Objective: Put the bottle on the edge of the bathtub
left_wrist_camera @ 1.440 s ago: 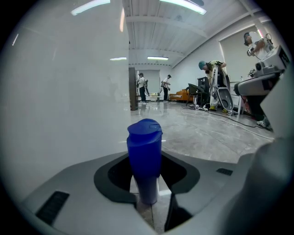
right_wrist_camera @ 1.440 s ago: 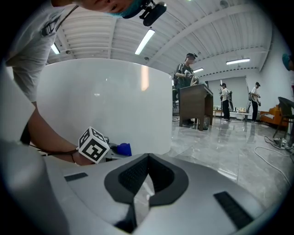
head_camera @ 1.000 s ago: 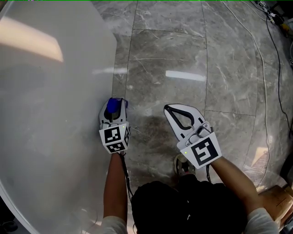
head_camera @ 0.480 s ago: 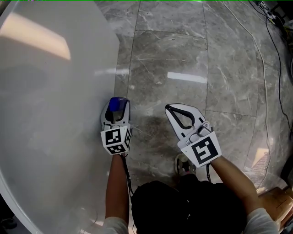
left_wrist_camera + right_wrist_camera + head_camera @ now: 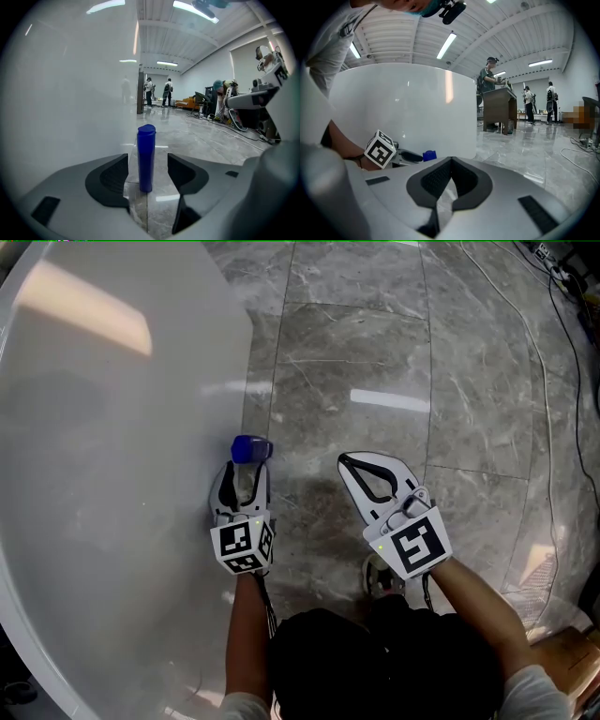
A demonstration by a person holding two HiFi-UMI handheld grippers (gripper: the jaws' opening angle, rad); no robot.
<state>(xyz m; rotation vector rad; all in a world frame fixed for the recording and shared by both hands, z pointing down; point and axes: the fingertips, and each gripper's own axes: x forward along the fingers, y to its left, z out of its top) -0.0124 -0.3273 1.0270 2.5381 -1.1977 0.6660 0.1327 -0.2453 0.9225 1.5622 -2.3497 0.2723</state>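
Between left tongs (image 5: 241,474), just-opened wide: bottle (image 5: 146,154).

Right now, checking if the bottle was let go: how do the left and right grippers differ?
On the left gripper the jaws stand apart and have just been opening; on the right gripper they are together. A blue bottle stands upright, untouched, between the left gripper's jaws; the right gripper holds nothing. The left gripper is beside the white bathtub, the right gripper over grey floor. Both carry a marker cube.
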